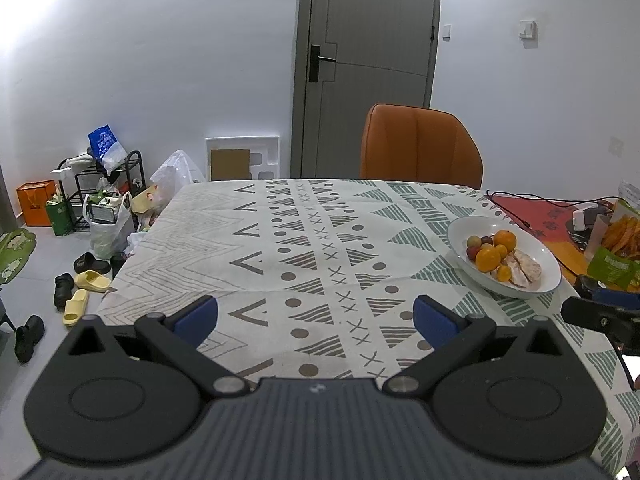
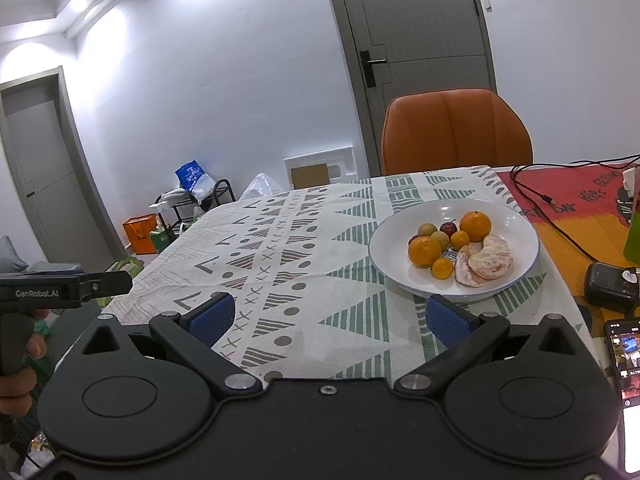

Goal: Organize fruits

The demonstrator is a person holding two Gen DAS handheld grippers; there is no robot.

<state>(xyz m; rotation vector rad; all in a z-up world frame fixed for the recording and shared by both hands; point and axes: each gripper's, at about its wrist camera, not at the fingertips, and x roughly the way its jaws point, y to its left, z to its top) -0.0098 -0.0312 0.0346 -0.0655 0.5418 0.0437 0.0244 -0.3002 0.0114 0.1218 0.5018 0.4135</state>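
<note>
From the left wrist, the left hand-held gripper (image 1: 316, 320) hovers spread and empty over the tabletop (image 1: 280, 248); the white bowl (image 1: 536, 248) of fruit sits well to its right.

From the right wrist, the right hand-held gripper (image 2: 328, 316), also spread, faces the bowl. The oranges (image 2: 425, 251) look firm and smooth, best pinched across the middle; the peeled segments (image 2: 486, 262) are probably soft. A cable (image 2: 560, 232) and a phone (image 2: 626, 356) lie nearby.

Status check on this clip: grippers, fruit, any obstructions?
Left gripper open, empty. Right gripper open, empty, over the tablecloth. Fruit all in the white bowl: oranges, peeled segments, small fruits. Path to bowl clear; phone at right edge.
</note>
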